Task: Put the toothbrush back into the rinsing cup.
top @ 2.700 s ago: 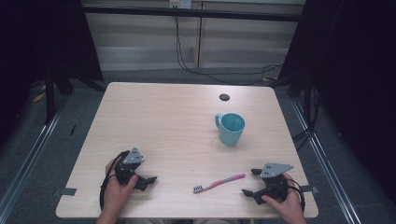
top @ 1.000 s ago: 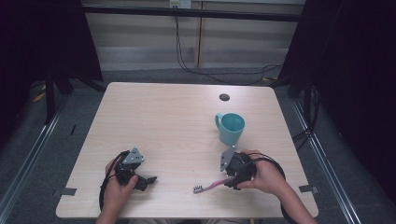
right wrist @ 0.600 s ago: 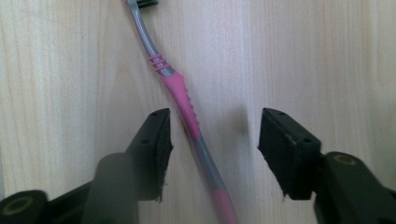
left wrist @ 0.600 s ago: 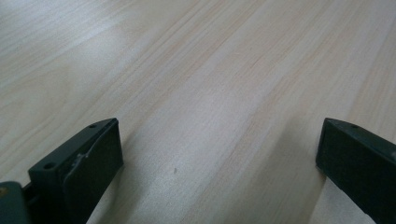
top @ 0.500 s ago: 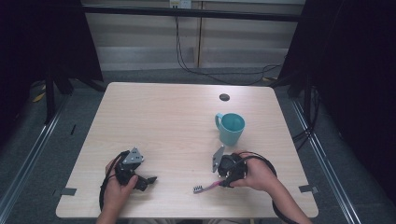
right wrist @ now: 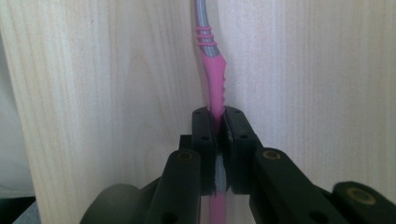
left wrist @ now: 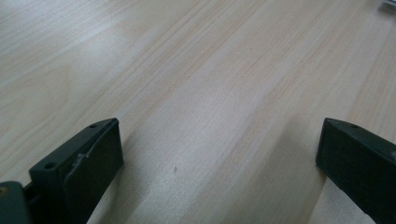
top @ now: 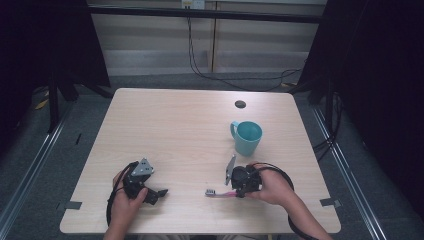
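Down near the front edge of a pale wooden table [top: 165, 125], the right gripper [top: 239, 189] clamps the pink handle of a toothbrush [top: 220, 193] that lies flat on the wood. Its jaws have just been closing, and in the right gripper view the two flat black pads press the slim plastic handle [right wrist: 215, 88] from either side, the toothbrush running straight ahead between them. Beyond the pads the pink grip bears small ridges along one edge, then narrows to a grey neck wrapped with thin pink rings. In the high view the bristled head points toward the person's left, sticking out past the gripper, while the person's right hand [top: 272, 187] wraps the black body of the tool, a grey three-cornered plate standing up beside it.

Well apart on the other side, the left gripper [top: 159, 193] rests low on the table in the person's left hand [top: 125, 202], its jaws spread wide. The left gripper view shows two blocky black fingers [left wrist: 91, 156] with bare, finely grained light wood between them and nothing in their grasp.

Behind the toothbrush, near the right gripper, stands a smooth teal mug [top: 248, 137], upright, round-mouthed, its curved handle turned toward the left. Farther back a small dark round hole [top: 240, 104] marks the tabletop. Black cables loop from both grippers over the near edge.
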